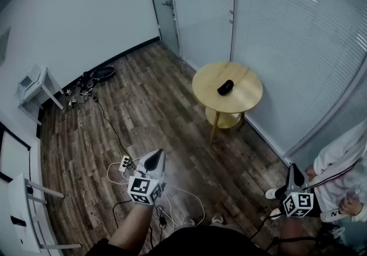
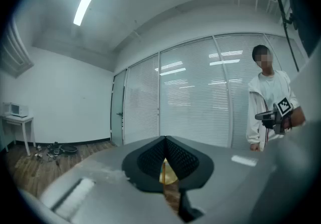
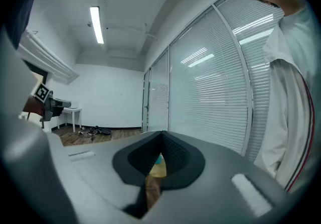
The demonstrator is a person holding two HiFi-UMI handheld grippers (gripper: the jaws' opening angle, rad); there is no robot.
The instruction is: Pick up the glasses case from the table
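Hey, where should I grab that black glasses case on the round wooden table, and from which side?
Probably across the narrow middle of the black oblong glasses case, from above: it lies flat and alone on the round wooden table, long sides free.

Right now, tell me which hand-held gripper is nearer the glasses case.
Left, narrowly. The left hand-held gripper hangs over the floor, down-left of the glasses case in the head view; the right hand-held gripper hangs down-right, slightly farther. Neither reaches the table.
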